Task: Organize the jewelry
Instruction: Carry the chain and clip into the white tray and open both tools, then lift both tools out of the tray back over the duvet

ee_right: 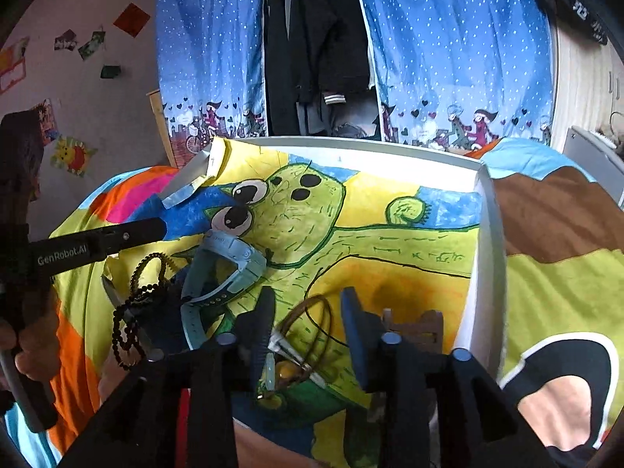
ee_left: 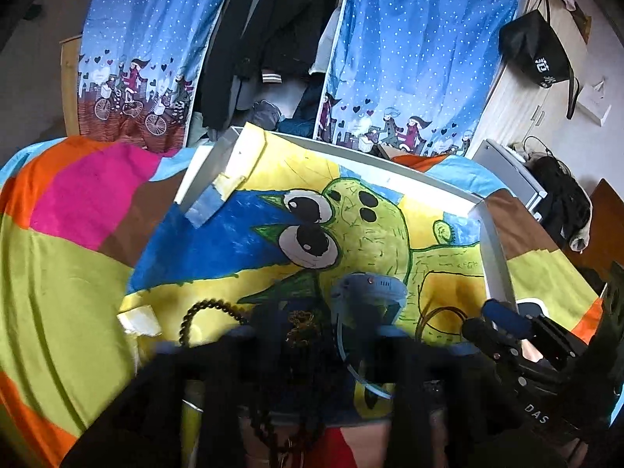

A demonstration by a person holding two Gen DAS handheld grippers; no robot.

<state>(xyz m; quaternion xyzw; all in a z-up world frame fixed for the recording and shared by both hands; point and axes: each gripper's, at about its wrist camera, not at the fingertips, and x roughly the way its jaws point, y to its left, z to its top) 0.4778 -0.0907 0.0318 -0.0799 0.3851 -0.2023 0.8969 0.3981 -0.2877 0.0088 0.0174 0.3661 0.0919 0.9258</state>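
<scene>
Shallow white-rimmed tray [ee_right: 483,234] is lying on a patchwork bedspread [ee_left: 70,273], its floor lined with a painted green cartoon creature; jewelry is clustering at the tray's near edge, lower centre of both views. Right gripper [ee_right: 306,323] is hanging low with its fingers spread wide, straddling a brown cord loop [ee_right: 312,312] without touching it, apparently lining up a pick. Below it, a small metal clasp piece with a yellow stone [ee_right: 286,370] is lying on the paper. Pale blue watch [ee_right: 218,269] is sitting left of centre in the right wrist view, strap curling toward the camera. Dark bead strand [ee_right: 132,312] is draped at lower left, partly over a dark pouch-like shape too murky to identify. Left gripper [ee_left: 323,335] is looming over the watch and beads in its own view, fingers blurred and dark; cannot tell whether spread or pinching. A small wooden piece [ee_right: 421,327] is resting near the right rim. Judging the sorting barely begun, pieces lying heaped together.
</scene>
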